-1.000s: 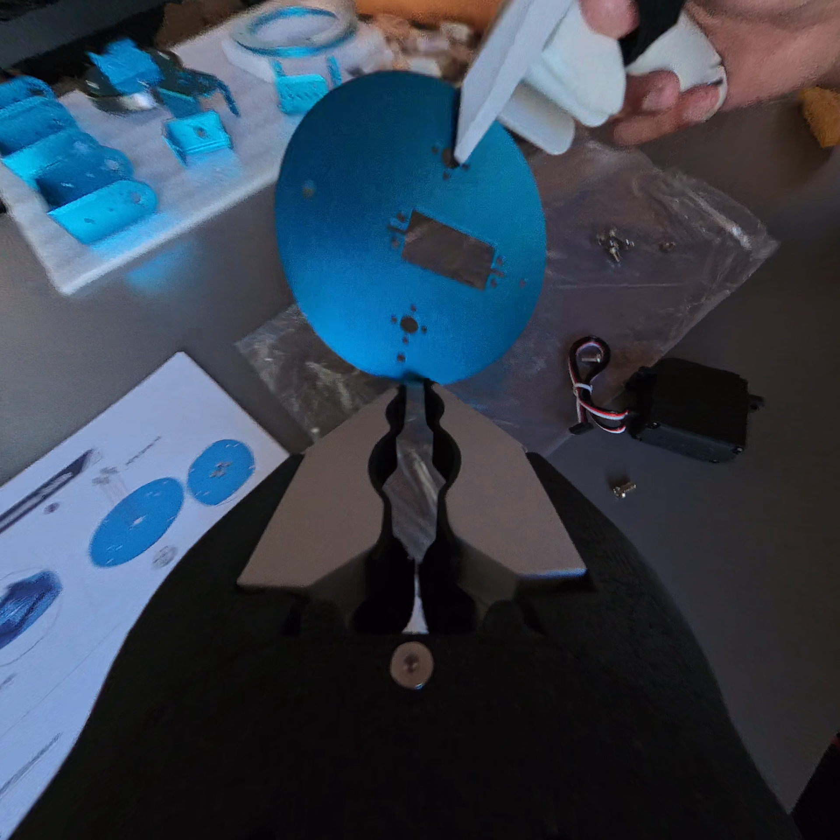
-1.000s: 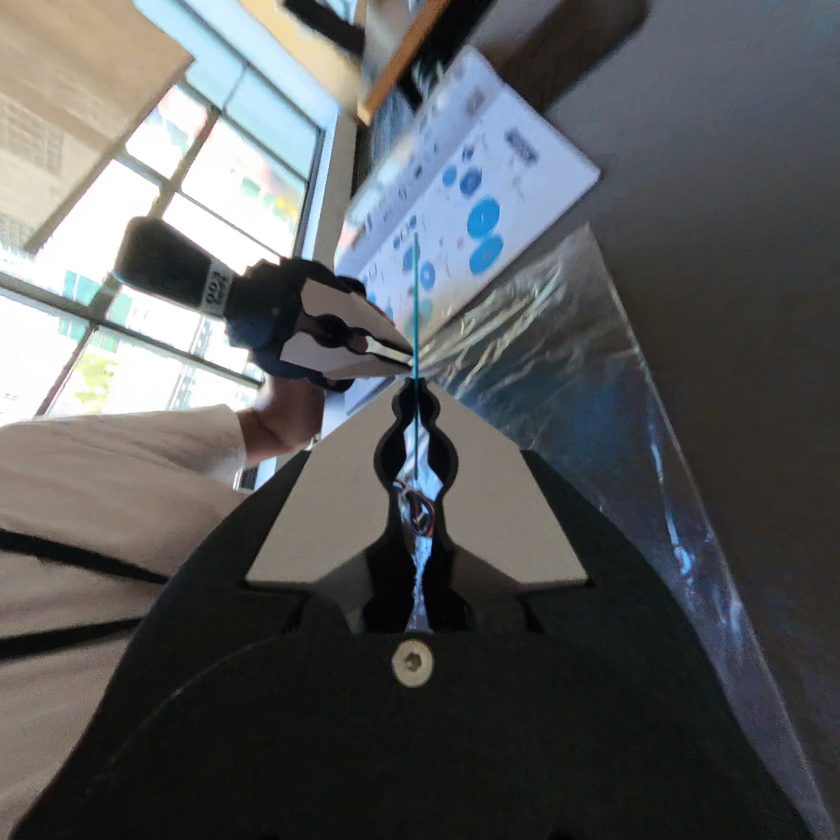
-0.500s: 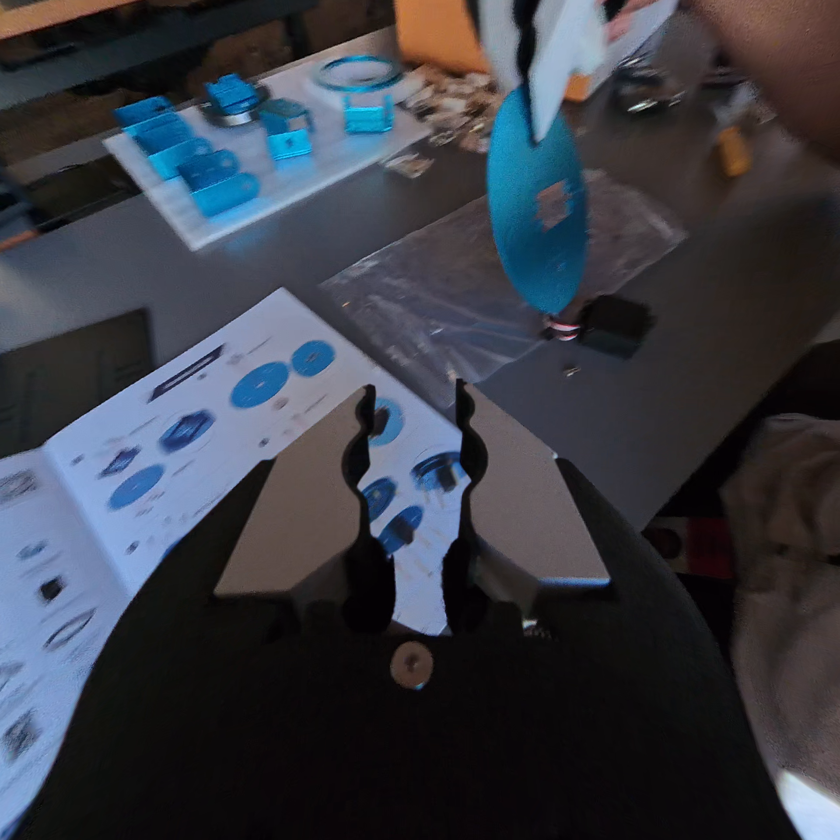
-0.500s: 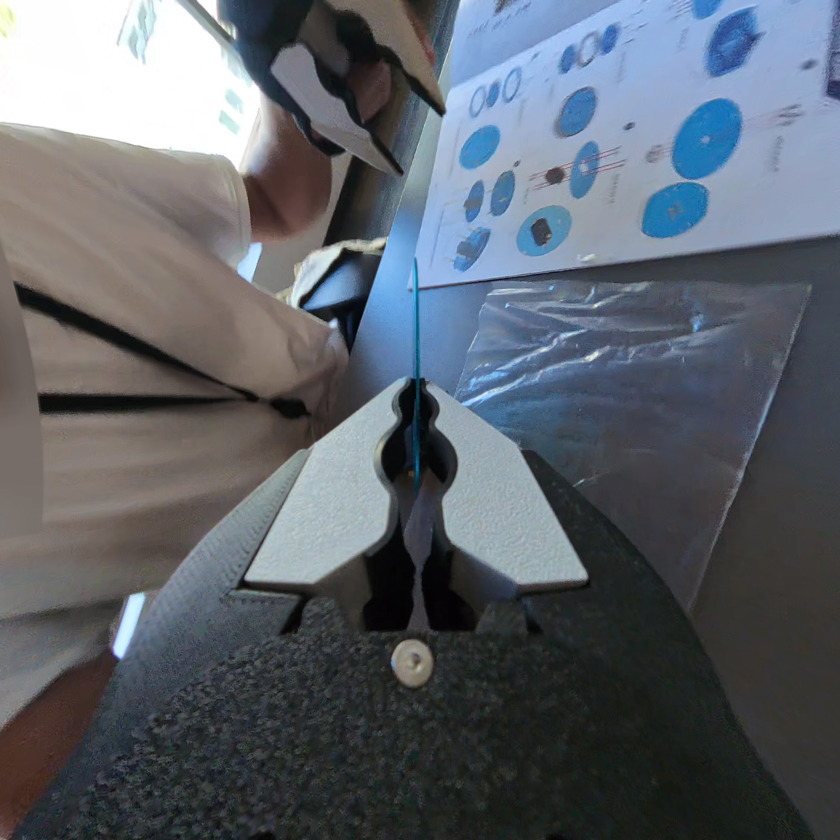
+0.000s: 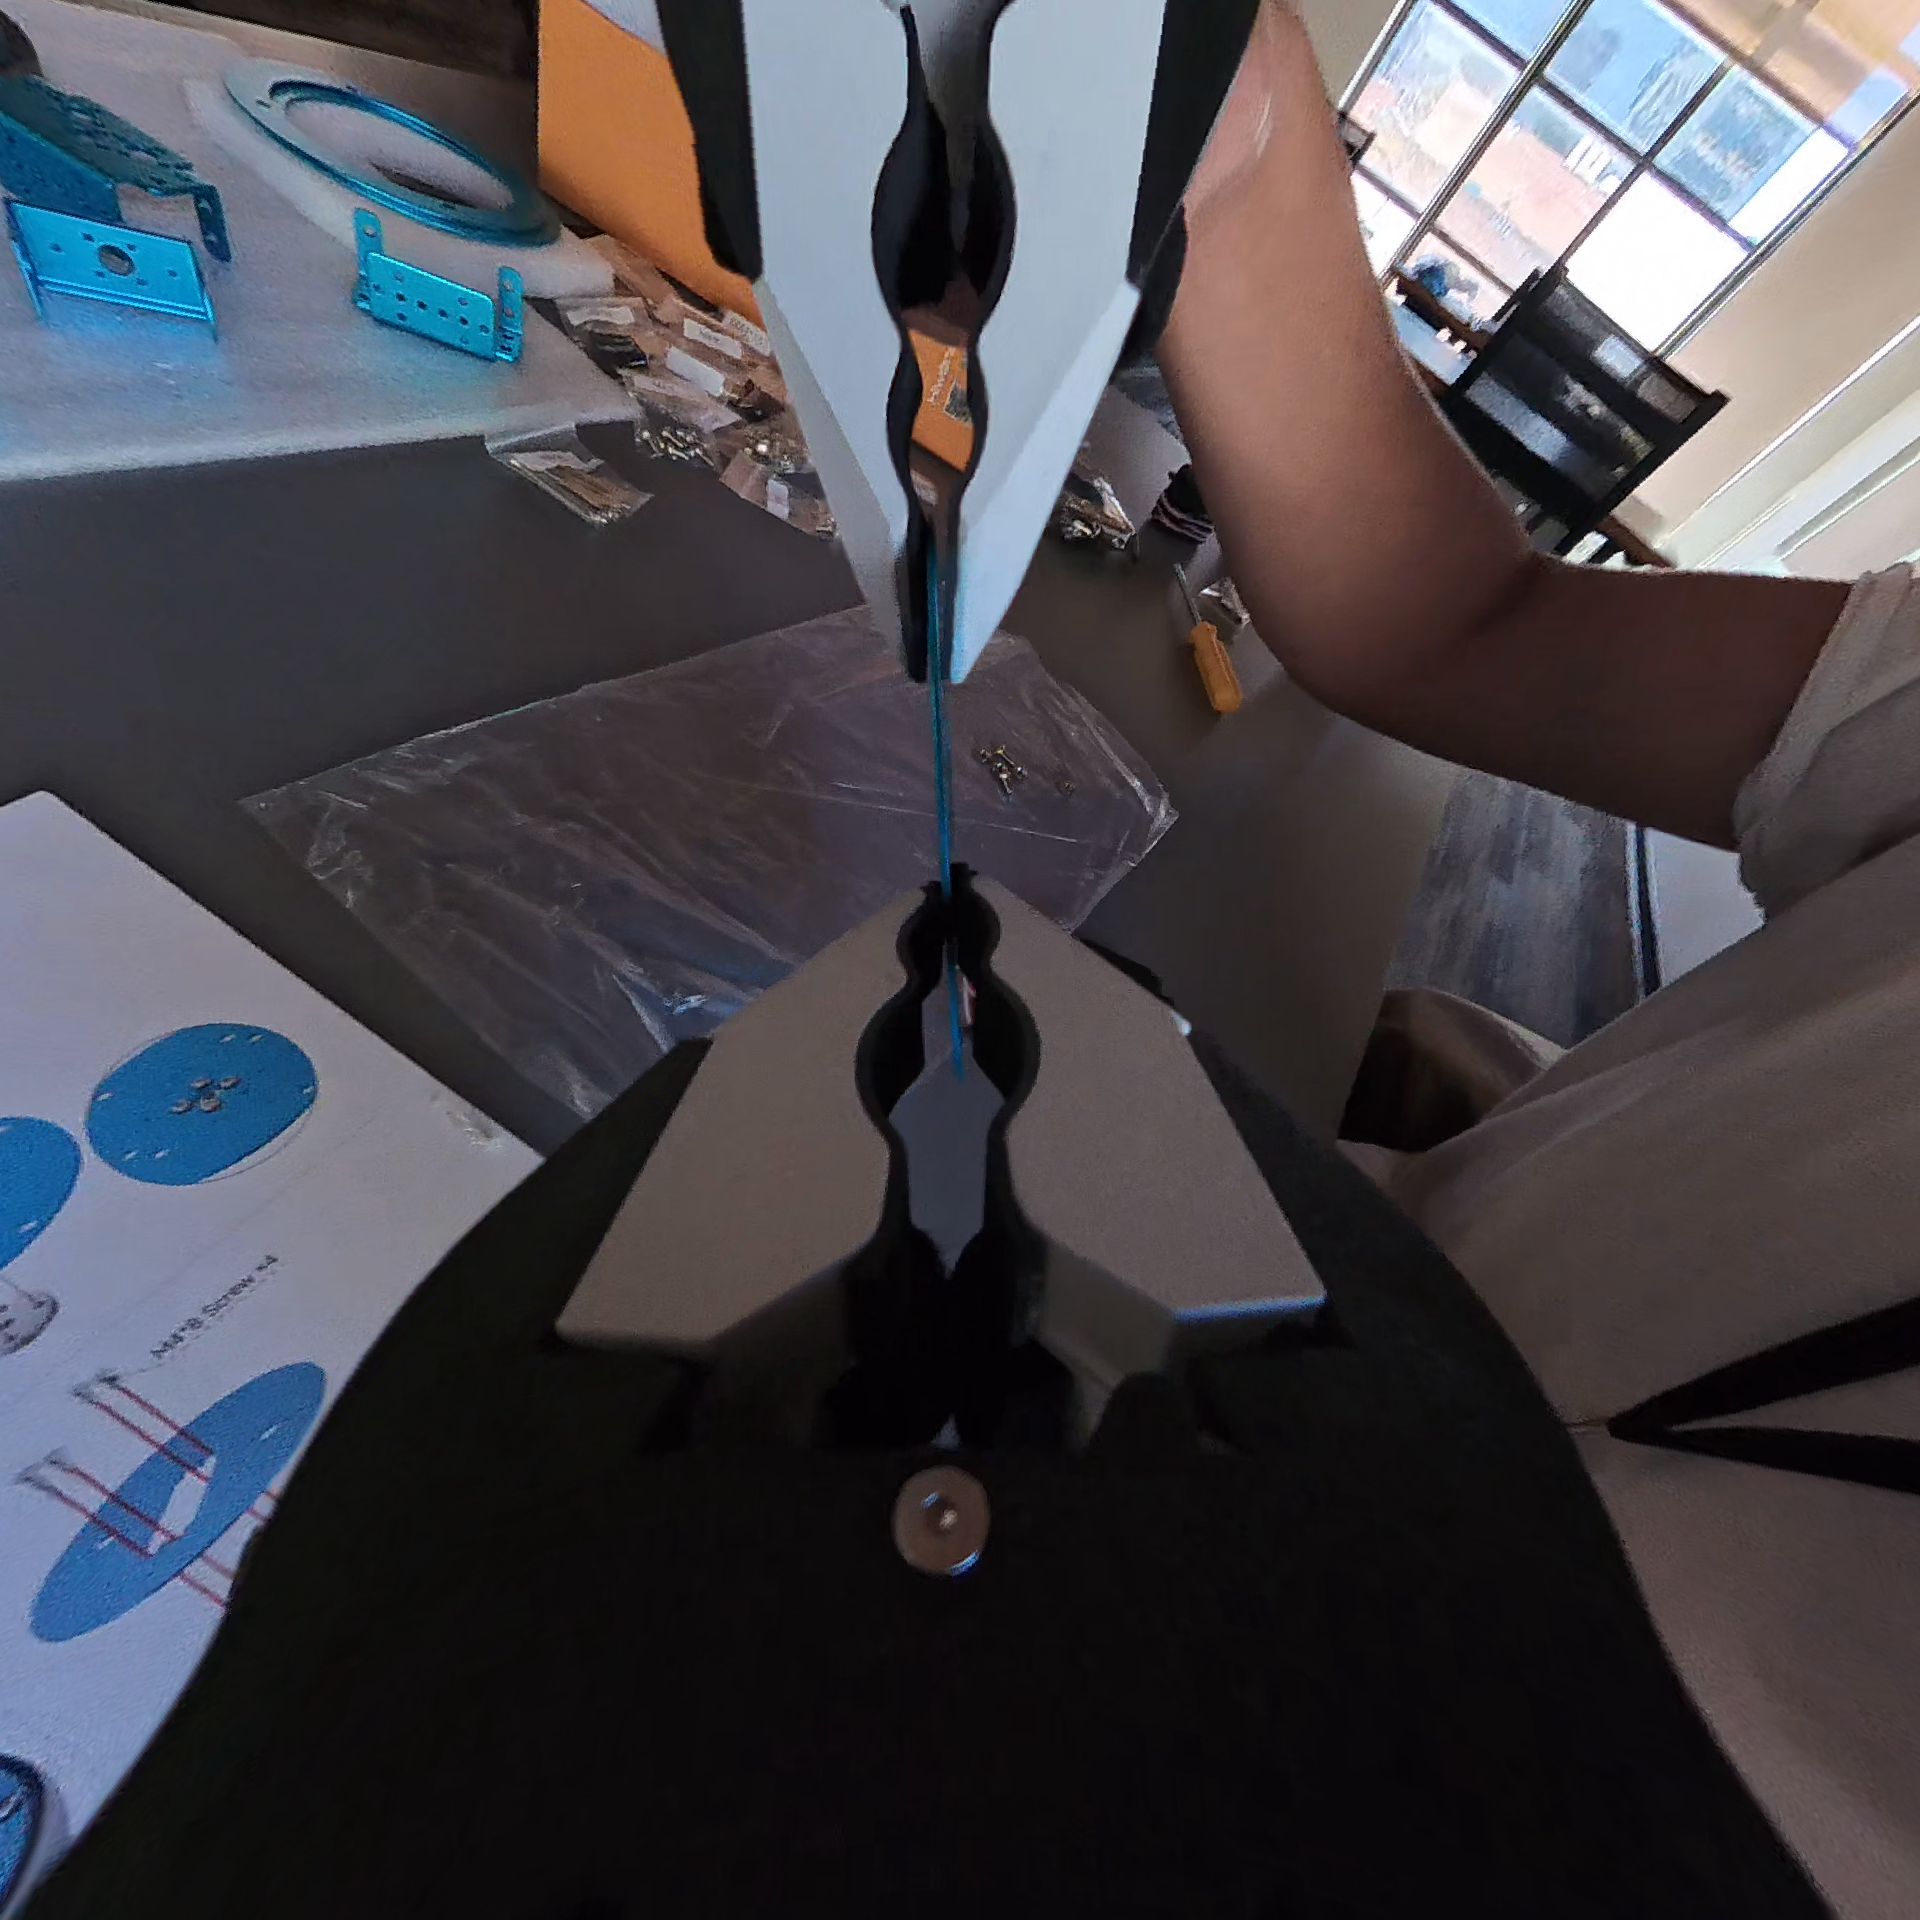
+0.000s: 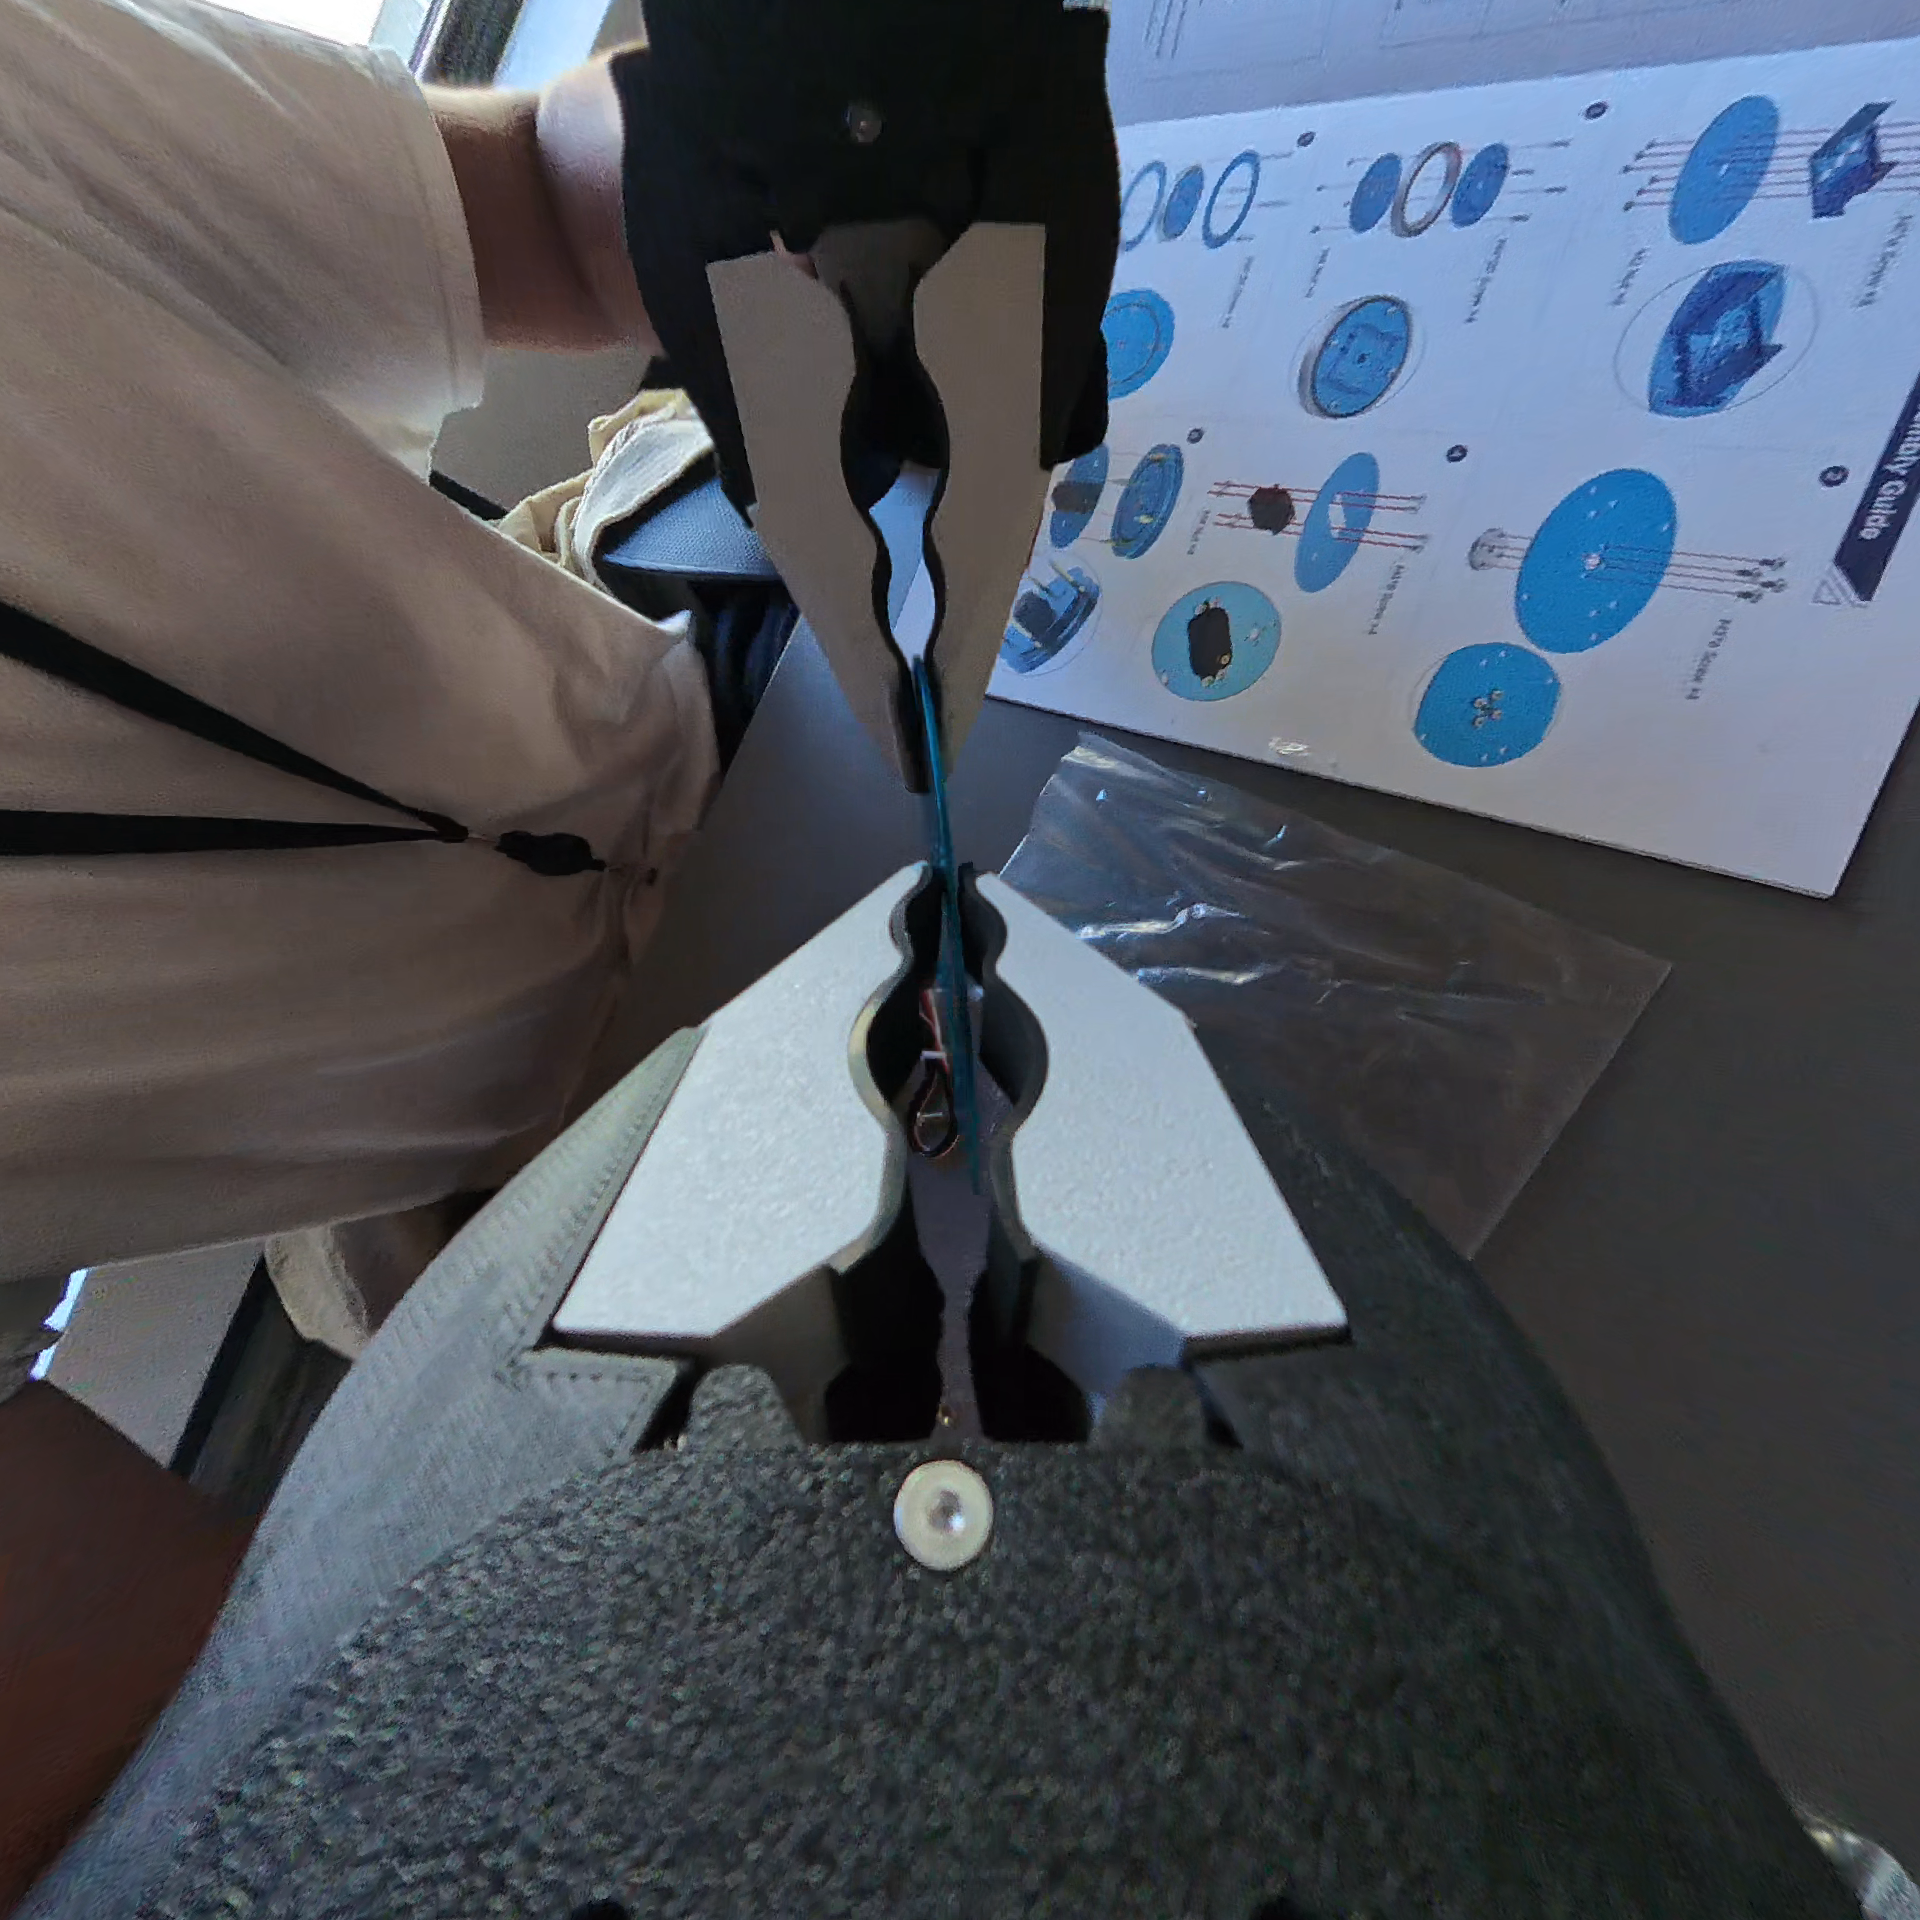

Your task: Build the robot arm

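A thin blue metal disc (image 5: 940, 769) is held in the air edge-on, so it shows only as a narrow blue line. My left gripper (image 5: 948, 891) is shut on its near edge. My right gripper (image 5: 935, 665) comes in from above, facing mine, and is shut on the far edge. In the right wrist view the same disc (image 6: 940, 821) runs between my right gripper (image 6: 948, 878) and the left gripper (image 6: 928, 774). A red, white and black wire loop (image 6: 932, 1101) shows through the gap behind the right fingers.
A clear plastic bag (image 5: 675, 831) with small screws (image 5: 1003, 769) lies on the grey table below. A printed instruction sheet (image 5: 156, 1195) lies at the left. Blue brackets (image 5: 436, 301) and a blue ring (image 5: 395, 156) sit on a white sheet at the back. A yellow-handled screwdriver (image 5: 1210, 665) lies at the right. Only a small space, under 4 cm, lies between the two pairs of fingers.
My left gripper had let go and opened half a second ago; it has now come back and shut on the disc. The right gripper kept hold and turned the disc edge-on.
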`<state>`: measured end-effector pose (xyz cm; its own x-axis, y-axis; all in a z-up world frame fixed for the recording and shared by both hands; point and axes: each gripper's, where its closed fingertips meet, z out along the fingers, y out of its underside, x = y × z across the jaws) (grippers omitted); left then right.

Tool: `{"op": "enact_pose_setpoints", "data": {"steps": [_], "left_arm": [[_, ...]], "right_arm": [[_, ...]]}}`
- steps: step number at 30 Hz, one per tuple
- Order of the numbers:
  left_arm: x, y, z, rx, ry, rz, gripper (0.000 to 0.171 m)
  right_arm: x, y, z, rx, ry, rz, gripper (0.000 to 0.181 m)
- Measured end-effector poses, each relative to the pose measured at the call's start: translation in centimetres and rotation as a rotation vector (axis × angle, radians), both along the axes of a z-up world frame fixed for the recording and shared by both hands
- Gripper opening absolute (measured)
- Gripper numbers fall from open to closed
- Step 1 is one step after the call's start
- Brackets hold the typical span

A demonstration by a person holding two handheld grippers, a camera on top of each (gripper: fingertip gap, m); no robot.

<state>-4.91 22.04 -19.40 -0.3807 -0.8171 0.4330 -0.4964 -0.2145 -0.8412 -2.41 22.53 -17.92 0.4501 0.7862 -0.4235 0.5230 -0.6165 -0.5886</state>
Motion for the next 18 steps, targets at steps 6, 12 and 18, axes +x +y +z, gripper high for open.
{"op": "enact_pose_setpoints", "data": {"steps": [6, 12, 18], "left_arm": [[0.3, 1.7, 1.2, 0.053, 0.059, -0.173, 0.0], [3.7, 0.7, 2.1, 0.272, 0.217, -0.445, 0.002], [7.4, 4.2, 1.8, 0.385, 0.101, -0.159, 0.03]], "right_arm": [[0.6, -0.7, -0.9, 0.039, 0.154, -0.116, 0.0], [0.1, -1.6, -3.4, -0.019, 0.238, -0.294, 0.0], [3.8, -2.2, -3.0, -0.12, 0.528, -0.69, 0.0]]}}
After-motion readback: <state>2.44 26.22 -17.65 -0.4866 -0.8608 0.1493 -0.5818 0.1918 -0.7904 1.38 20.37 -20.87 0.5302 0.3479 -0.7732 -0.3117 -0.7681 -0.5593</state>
